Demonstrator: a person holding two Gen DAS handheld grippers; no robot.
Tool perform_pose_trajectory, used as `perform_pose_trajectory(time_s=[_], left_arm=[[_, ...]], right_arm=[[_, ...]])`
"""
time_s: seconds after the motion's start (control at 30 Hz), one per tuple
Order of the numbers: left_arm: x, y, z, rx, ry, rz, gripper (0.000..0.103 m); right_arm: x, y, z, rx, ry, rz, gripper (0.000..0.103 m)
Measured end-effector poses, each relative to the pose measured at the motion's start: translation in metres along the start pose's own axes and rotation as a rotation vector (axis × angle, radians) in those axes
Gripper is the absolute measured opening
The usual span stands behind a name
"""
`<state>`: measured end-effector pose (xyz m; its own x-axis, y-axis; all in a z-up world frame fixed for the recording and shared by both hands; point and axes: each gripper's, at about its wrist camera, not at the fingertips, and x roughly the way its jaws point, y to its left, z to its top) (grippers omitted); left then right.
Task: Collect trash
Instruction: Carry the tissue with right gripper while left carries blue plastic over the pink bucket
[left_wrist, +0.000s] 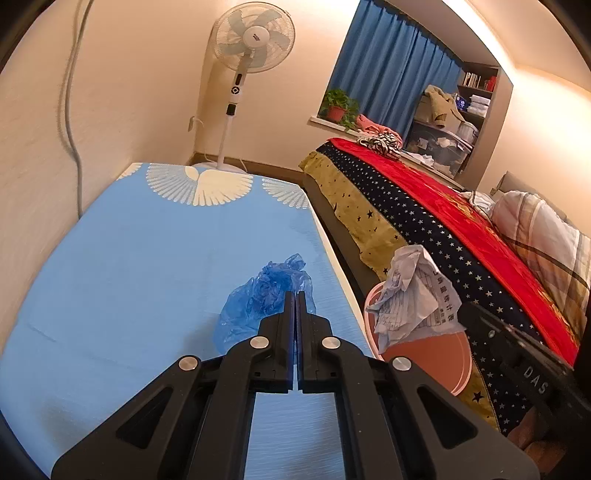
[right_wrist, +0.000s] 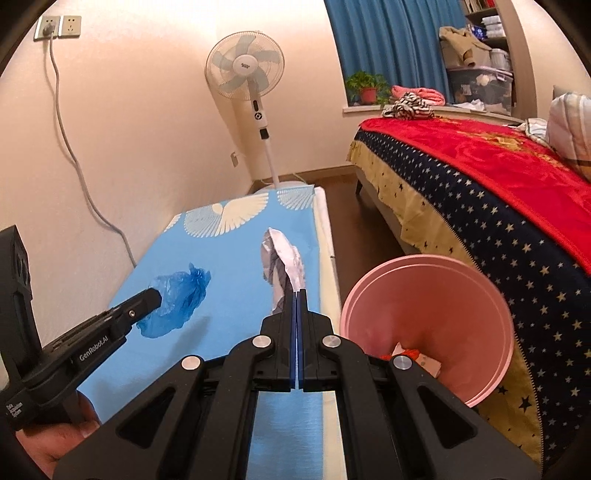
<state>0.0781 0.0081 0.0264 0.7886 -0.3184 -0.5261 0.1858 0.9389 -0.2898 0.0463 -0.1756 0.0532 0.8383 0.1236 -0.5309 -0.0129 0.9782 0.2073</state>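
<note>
Paper, crumpled and printed, is held in the right claw, whose jaws are closed tight on its lower edge; the wad is carried in the air above the right side of the table. In the left wrist view the same paper is seen at 3 o'clock, hanging over the rim of the pink bin. The bin is placed on the floor between table and bed, at 3 o'clock from the right claw; some scraps are seen at its bottom.

The left claw is closed, jaws together, its tips touching the near edge of a crumpled blue plastic bag. Whether plastic is pinched between them cannot be told. The bag is lying on the blue table cover, at 9 o'clock from the right claw, with the left claw against its left edge.

A standing fan is seen at 12 o'clock, beyond the far end of the table.
</note>
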Motion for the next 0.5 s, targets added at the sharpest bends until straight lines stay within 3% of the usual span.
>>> perform_pose_trajectory(time_s=[0.5], left_arm=[[0.008, -0.018, 0.004, 0.028, -0.009, -0.024, 0.000]], right_arm=[[-0.009, -0.025, 0.009, 0.028, -0.045, -0.079, 0.000]])
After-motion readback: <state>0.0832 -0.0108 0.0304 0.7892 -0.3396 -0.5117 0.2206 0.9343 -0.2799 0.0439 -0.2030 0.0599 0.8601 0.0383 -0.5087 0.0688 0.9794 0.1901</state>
